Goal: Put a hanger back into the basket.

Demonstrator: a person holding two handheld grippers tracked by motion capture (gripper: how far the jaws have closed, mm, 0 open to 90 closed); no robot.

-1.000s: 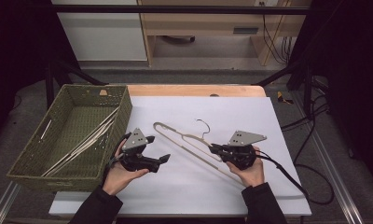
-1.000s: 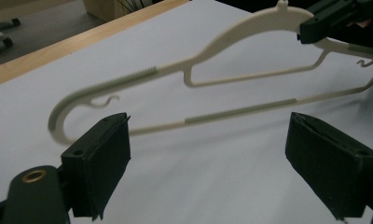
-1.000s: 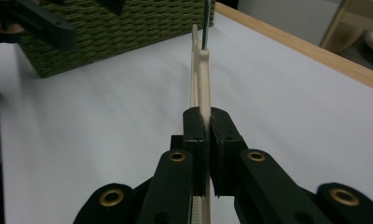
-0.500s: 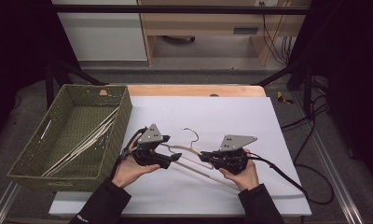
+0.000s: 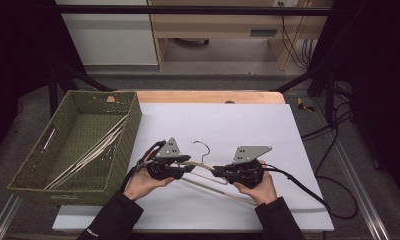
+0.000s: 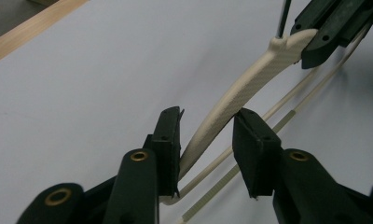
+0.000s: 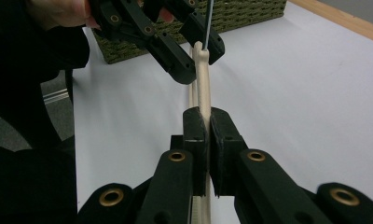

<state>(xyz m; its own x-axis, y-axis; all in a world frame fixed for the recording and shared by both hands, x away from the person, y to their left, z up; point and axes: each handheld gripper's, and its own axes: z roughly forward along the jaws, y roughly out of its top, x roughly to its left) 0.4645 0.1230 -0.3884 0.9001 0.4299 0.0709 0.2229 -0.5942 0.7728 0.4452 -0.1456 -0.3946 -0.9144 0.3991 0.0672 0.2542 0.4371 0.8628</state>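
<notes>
Cream hanger (image 5: 206, 170) at lower centre of frame, lifted off white worktop (image 5: 248, 125). Right tongs (image 5: 216, 173) pinch 1 arm, steadying it. Left tongs (image 5: 190, 169) just closing around other arm, not yet clamped. Basket (image 5: 33, 180) at left, likely destination.

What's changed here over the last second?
The left gripper moved in from beside the basket to the hanger; its jaws have just been closing around one arm, one pad touching, not clamped. The hanger shifted toward the person. The right gripper stayed shut on the hanger.
</notes>
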